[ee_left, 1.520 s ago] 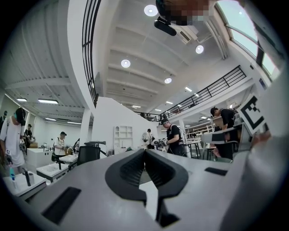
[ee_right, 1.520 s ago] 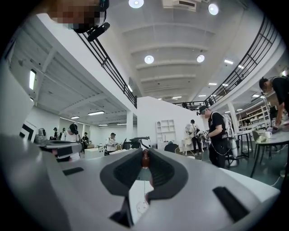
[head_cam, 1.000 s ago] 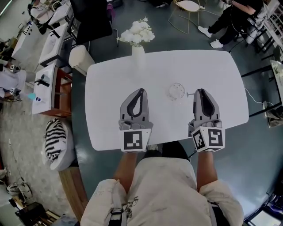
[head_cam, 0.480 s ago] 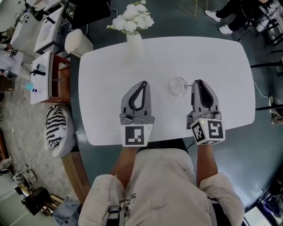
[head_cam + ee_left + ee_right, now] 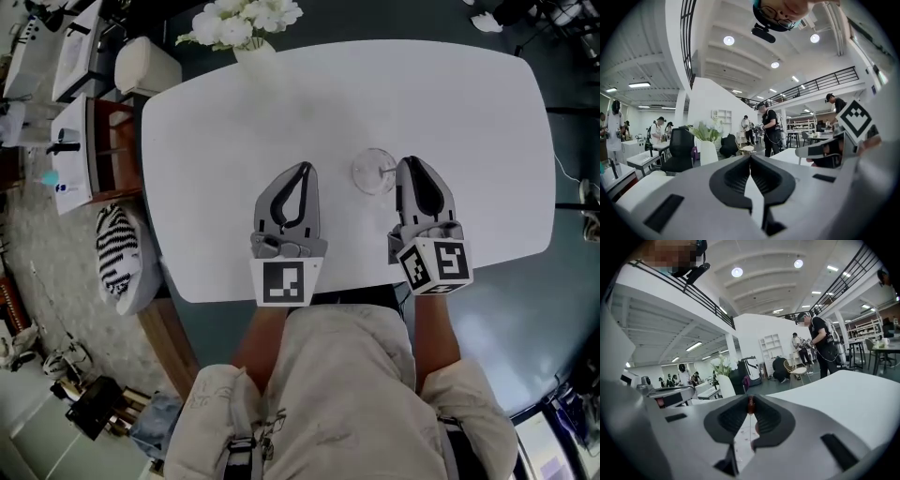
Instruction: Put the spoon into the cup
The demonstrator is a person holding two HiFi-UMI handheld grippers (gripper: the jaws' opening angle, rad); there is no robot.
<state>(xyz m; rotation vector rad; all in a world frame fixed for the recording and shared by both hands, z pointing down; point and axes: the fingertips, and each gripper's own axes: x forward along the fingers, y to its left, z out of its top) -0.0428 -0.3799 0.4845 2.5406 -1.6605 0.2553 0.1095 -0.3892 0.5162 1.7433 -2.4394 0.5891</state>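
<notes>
A clear glass cup [image 5: 373,172] stands upright on the white table [image 5: 234,141]. My right gripper [image 5: 409,161] is just to the right of it, shut on a thin spoon [image 5: 750,405] whose reddish-brown end is pinched at the jaw tips. In the head view a fine bit of the spoon [image 5: 390,170] shows between the cup and the gripper. My left gripper [image 5: 301,169] hovers left of the cup with its jaws shut and nothing between them [image 5: 750,157]. The cup appears in neither gripper view.
A white vase of white flowers [image 5: 242,23] stands at the table's far left edge. A cream stool [image 5: 147,66] and a wooden side table [image 5: 98,150] stand left of the table. People and chairs fill the room beyond [image 5: 768,129].
Both grippers have sunk towards the table top. The right one, still holding the spoon, has ended up closer beside the cup.
</notes>
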